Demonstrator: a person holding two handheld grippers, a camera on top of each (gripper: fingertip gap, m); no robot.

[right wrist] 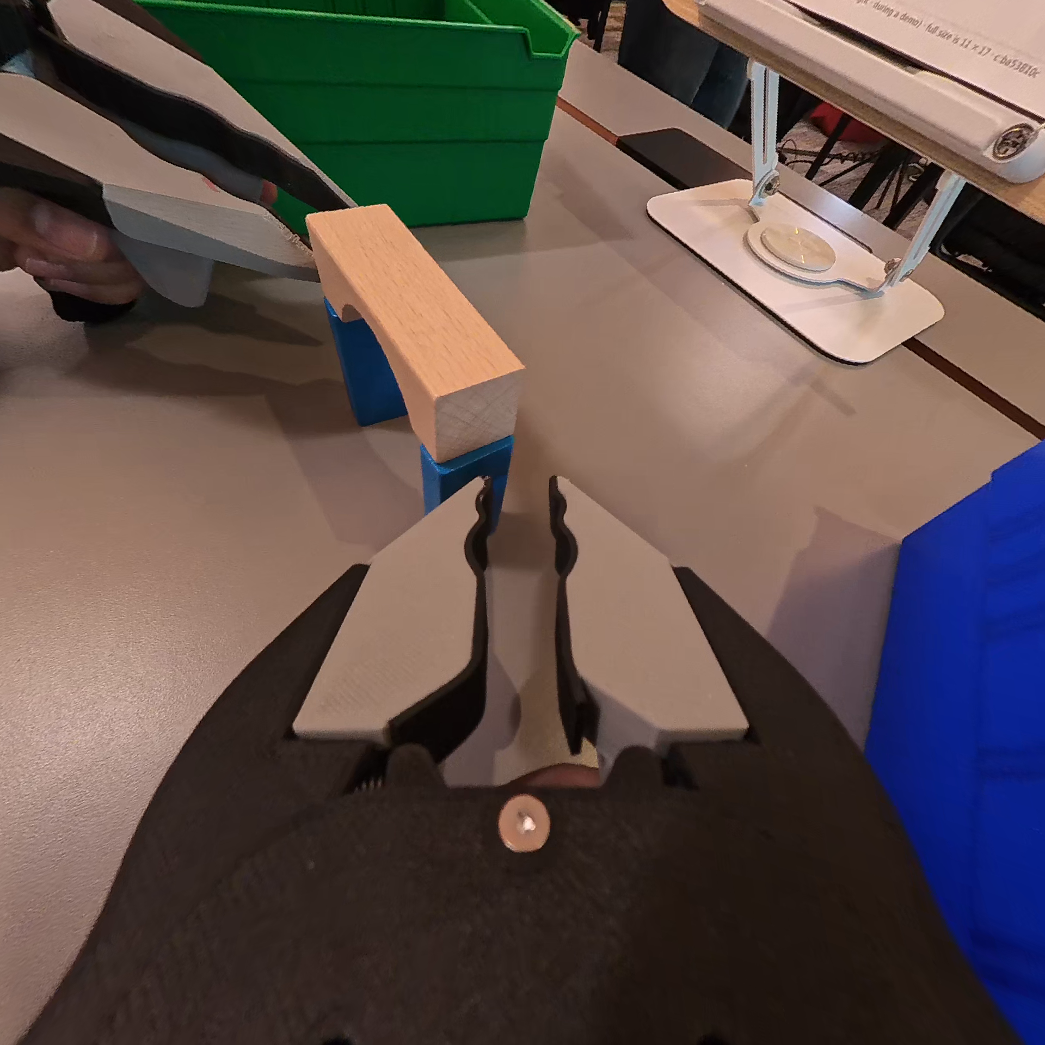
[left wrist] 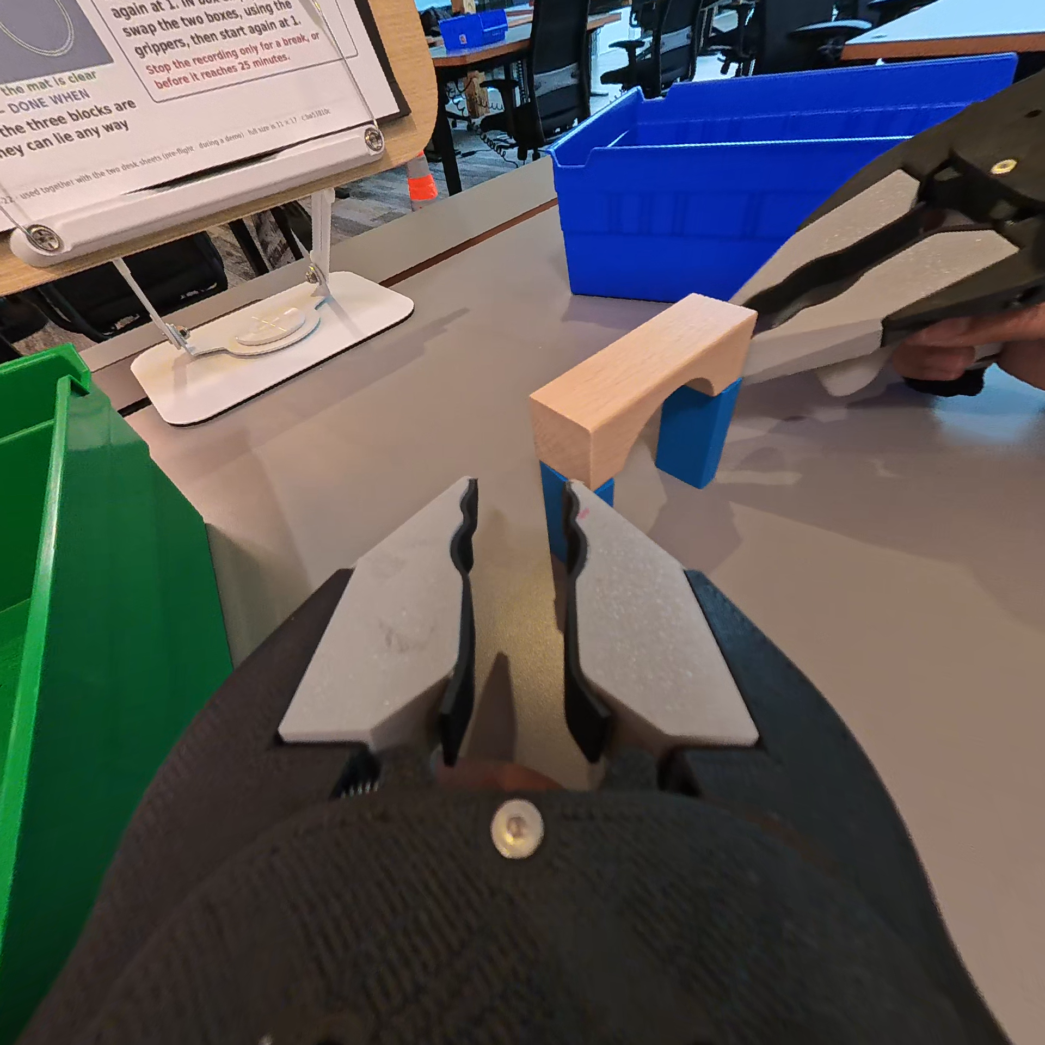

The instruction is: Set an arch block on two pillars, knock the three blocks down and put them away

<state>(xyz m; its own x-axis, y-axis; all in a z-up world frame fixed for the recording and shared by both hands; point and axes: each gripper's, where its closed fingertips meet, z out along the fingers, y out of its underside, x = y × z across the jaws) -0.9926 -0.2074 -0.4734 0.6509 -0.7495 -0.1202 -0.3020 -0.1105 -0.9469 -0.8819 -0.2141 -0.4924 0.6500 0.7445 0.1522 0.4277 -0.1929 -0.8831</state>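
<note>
- A pale wooden arch block [left wrist: 639, 379] rests across the tops of two upright blue rectangular pillar blocks, all standing on the grey tabletop [left wrist: 848, 565].
- In the left wrist view, the nearer blue pillar [left wrist: 553, 509] stands just beyond the left gripper [left wrist: 520, 492], partly behind its right-hand fingertip; the farther blue pillar [left wrist: 695, 435] stands under the arch's other end.
- The left gripper's grey fingers with black wavy pads are spread, with only bare tabletop showing in the gap between them; nothing is pinched.
- The arch's near end sits above and slightly to the right of the left gripper's tips.
- In the right wrist view, the right gripper [right wrist: 517, 489] faces the opposite end of the arch [right wrist: 418, 316], its fingers likewise apart and gripping nothing.
- The blue pillar nearest it [right wrist: 452, 480] stands just ahead of its left-hand fingertip, which overlaps the pillar's lower part; whether tip and pillar touch cannot be told.
- Each view shows the other gripper at the arch's far end, tips right beside the wood; contact cannot be settled.
- A green plastic bin [right wrist: 396, 113] stands on the table on the left gripper's side, and a blue plastic bin [left wrist: 735, 186] on the right gripper's side, both apart from the arch.
- A white stand holding a printed instruction sheet [left wrist: 271, 345] stands on the table beyond the blocks.
</note>
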